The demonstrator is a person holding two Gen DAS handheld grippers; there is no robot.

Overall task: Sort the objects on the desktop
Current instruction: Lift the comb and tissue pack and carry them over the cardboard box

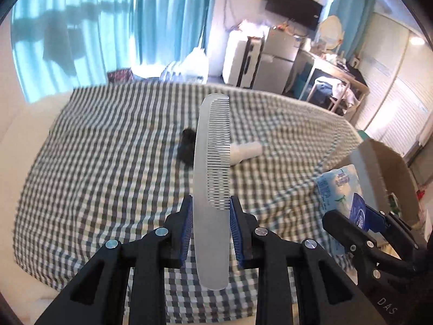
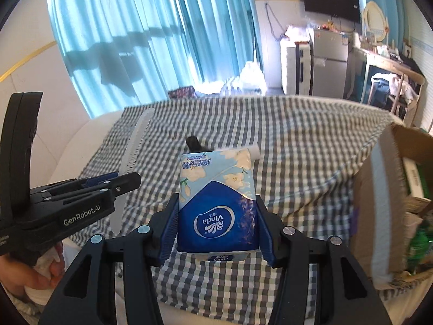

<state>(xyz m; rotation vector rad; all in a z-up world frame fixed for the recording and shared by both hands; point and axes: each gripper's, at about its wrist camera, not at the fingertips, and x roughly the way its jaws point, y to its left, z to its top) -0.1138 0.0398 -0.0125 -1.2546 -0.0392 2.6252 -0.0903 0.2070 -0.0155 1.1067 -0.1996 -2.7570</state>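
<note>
Above the checked grey-and-white bedcover: both held items are carried clear of it
Left gripper: clenched on a long translucent white plastic comb, held upright
Right gripper: clamped on a blue-and-white Vinda tissue pack
Brown cardboard box: seen at the bedcover's right edge
Small black object and white tube: left lying mid-bedcover
</note>
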